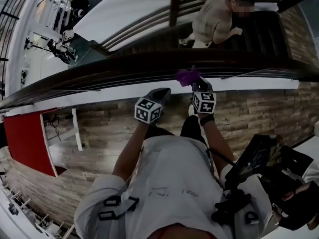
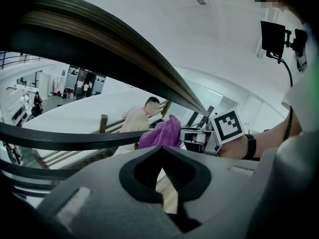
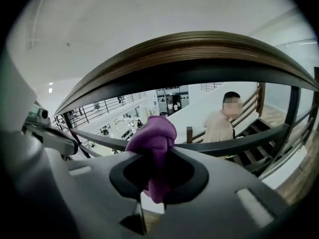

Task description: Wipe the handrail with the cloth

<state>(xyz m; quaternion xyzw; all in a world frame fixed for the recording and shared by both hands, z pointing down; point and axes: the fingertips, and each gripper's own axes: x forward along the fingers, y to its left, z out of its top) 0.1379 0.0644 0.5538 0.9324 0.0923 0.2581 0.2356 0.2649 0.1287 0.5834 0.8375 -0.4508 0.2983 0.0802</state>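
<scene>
Head view: the handrail [image 1: 124, 71] crosses mid-frame. The right claw [image 1: 198, 85] holds the purple cloth [image 1: 187, 76] at the rail's lower edge, right of centre. The left claw [image 1: 162, 91] sits just left of it.

Left gripper view: jaws narrow, nothing between them.

Right gripper view: jaws clamped on the cloth, centre frame, beneath the handrail.

You have no legible words, brands or numbers in view. The left cube [image 1: 148, 109] and right cube [image 1: 204, 102] carry only black-and-white square markers, and the faint print on your shirt [image 1: 169, 176] is too blurred to read.
</scene>
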